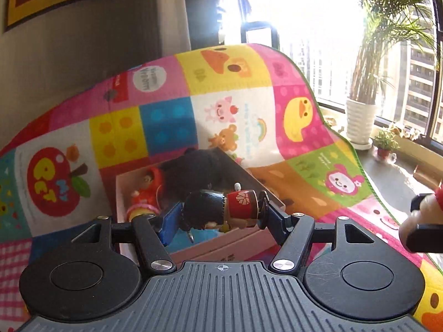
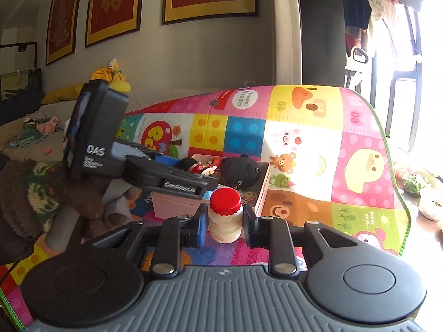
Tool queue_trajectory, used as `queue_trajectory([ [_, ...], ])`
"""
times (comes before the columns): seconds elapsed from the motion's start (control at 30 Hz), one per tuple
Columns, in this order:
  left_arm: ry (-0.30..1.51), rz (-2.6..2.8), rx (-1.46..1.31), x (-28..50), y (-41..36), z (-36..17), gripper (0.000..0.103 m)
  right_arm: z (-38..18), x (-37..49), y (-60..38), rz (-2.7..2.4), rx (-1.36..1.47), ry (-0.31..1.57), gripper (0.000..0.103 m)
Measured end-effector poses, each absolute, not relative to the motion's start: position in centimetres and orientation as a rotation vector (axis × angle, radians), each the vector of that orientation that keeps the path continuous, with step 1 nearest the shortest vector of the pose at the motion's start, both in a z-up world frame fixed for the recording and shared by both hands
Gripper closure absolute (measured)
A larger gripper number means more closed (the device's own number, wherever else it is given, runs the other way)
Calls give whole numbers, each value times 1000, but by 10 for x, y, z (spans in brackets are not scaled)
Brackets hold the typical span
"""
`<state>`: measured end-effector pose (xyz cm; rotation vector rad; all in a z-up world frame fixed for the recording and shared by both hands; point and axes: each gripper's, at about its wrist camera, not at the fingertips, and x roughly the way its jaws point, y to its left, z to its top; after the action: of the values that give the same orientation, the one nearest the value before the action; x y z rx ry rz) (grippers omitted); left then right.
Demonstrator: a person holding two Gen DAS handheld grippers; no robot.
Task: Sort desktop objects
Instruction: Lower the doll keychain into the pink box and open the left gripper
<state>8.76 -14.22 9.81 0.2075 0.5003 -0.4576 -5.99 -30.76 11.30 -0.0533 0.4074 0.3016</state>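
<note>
My left gripper (image 1: 220, 213) is shut on a small wooden doll (image 1: 221, 207) with black hair and a red body. It lies sideways between the pads, above a pink cardboard box (image 1: 221, 246). Inside the box are a red-hooded doll (image 1: 146, 191) and a black plush toy (image 1: 199, 171). In the right wrist view my right gripper (image 2: 224, 221) is shut on a small white bottle (image 2: 224, 218) with a red cap. It is held upright in front of the box (image 2: 171, 204). The left gripper (image 2: 191, 167) with its doll (image 2: 193, 166) hovers over the box beside the plush (image 2: 241, 171).
A colourful play mat (image 1: 235, 110) covers the surface and drops off at its green-trimmed right edge (image 2: 401, 193). A white potted palm (image 1: 360, 121) and a small pot (image 1: 384, 149) stand on the window ledge. A knitted sleeve (image 2: 27, 193) is at the left, a couch with clothes (image 2: 33, 132) behind.
</note>
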Motion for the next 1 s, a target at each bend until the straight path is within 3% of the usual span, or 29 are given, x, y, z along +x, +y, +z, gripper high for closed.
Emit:
queue_trajectory([
  [0.17, 552, -466, 179, 130, -168, 85, 32, 100, -47, -317, 275, -18, 446, 78],
  [0.5, 559, -447, 132, 117, -136, 76, 7, 89, -26, -313, 275, 5, 492, 78],
  [0.83, 631, -355, 118, 50, -75, 50, 5, 118, 46, -285, 286, -28, 487, 78],
  [1.0, 627, -359, 127, 39, -67, 51, 3, 102, 107, -258, 224, -53, 574, 78],
])
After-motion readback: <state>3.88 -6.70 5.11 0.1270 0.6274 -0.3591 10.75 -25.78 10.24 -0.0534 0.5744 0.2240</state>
